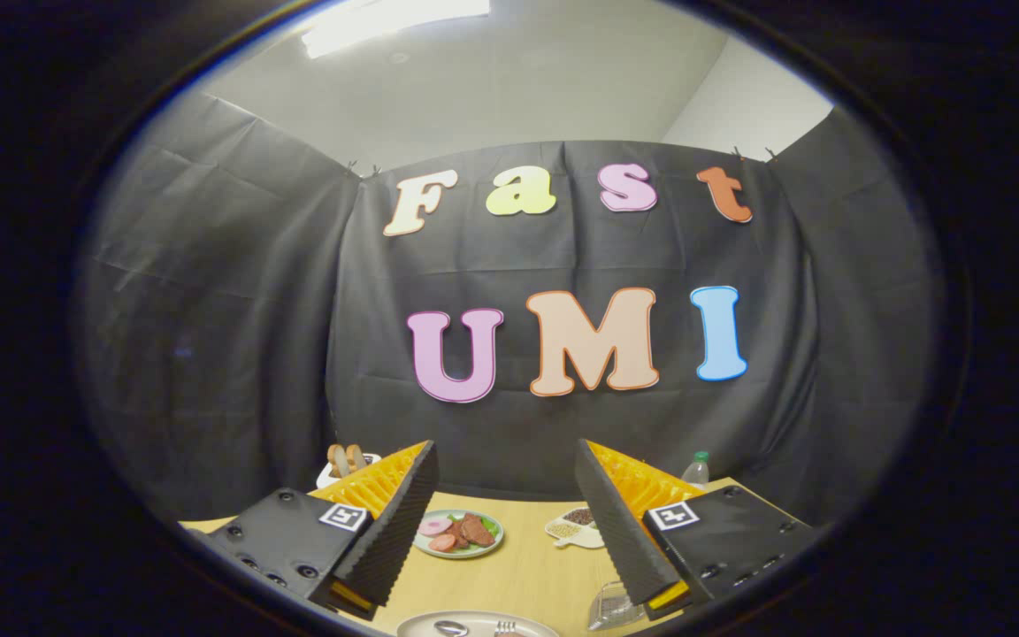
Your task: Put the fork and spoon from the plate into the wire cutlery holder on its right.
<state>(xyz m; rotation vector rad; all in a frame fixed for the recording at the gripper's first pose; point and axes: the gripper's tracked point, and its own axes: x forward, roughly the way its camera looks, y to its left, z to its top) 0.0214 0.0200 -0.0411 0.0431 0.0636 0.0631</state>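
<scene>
The gripper (505,495) hovers above the counter (518,575) with its jaws wide and empty. Just below them lies the plate (421,625), bearing the spoon (451,628) and fork (506,628). The wire cutlery holder (613,606) sits beside the plate, and a plate of food (459,533) lies beyond it.

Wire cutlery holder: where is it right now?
In the gripper view, the wire cutlery holder sits on the wooden table just right of the plate, low beside the right finger of the open, empty gripper.

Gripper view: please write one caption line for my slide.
Open tool above the plate holding spoon and fork, wire cutlery holder beside it.
</scene>
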